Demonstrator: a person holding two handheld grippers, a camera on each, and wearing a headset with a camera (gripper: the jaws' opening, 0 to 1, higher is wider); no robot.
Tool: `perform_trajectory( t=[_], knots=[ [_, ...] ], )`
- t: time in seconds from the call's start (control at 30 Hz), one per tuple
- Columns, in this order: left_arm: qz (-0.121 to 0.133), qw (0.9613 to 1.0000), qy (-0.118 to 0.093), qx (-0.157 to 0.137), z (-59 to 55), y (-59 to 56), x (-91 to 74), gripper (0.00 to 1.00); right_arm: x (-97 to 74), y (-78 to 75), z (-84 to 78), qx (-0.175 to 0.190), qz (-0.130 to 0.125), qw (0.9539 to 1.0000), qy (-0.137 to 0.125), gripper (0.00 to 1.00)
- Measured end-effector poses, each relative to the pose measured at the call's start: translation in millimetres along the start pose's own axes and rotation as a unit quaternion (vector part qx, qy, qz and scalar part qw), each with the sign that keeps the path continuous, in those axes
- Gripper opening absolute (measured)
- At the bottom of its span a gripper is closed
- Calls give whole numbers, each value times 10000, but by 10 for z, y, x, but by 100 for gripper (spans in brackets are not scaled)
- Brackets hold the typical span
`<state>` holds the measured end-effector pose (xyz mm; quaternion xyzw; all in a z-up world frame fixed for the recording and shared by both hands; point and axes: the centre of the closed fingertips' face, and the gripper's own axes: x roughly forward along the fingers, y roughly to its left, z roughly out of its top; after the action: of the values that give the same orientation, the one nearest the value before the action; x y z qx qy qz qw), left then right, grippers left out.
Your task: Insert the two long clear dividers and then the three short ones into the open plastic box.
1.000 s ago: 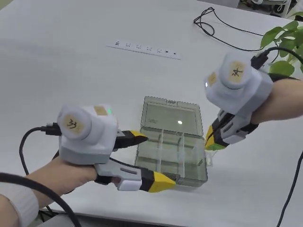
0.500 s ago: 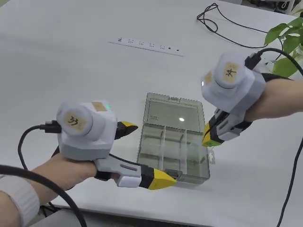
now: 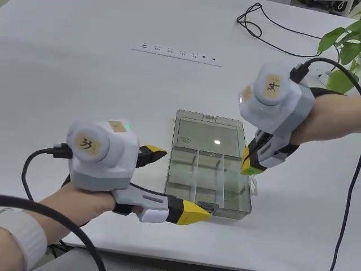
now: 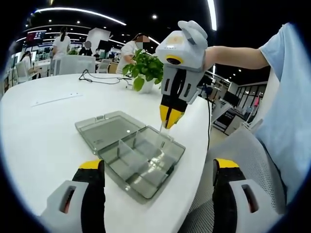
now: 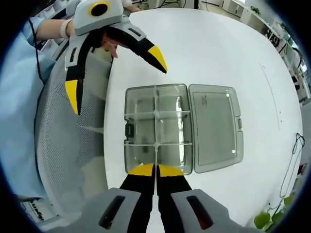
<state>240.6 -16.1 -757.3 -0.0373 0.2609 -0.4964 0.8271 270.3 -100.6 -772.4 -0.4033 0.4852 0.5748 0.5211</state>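
Note:
The open clear plastic box [image 3: 236,210] lies near the table's front edge, its lid [image 3: 208,135] folded flat behind it. Clear dividers [image 3: 194,169] stand inside the box [image 5: 141,102] and split it into compartments. My right gripper [image 3: 248,166] hovers over the box's right rim, shut on a thin clear divider [image 3: 254,184] that hangs below its yellow tips. In the right gripper view the right gripper [image 5: 155,170] points at the box's near wall. My left gripper [image 3: 174,182] is open at the box's left front corner, nothing between its fingers; in its own view the left gripper [image 4: 157,165] frames the box [image 4: 136,155].
A white power strip [image 3: 177,55] lies at the back of the table [image 3: 84,84]. A black cable [image 3: 265,28] and a potted plant [image 3: 341,51] sit at the far right. The table's front edge runs just below the box. A grey mesh chair [image 5: 68,145] stands beside the table.
The left gripper's upper jaw has drawn back a little from the box's left edge. The right gripper has edged slightly towards the box's right rim with the divider.

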Motion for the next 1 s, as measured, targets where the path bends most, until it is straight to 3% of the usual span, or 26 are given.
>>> perform_trajectory(
  t=[0.47, 1.0],
  knots=[
    [-26, 10000, 5, -8, -8, -6, 12, 91, 46, -54, -79, -26, -32, 10000, 46, 2],
    [-75, 10000, 14, -15, -11, -37, 19, 89, 203, -85, -65, -328, -32, 9988, 369, 2]
  ],
)
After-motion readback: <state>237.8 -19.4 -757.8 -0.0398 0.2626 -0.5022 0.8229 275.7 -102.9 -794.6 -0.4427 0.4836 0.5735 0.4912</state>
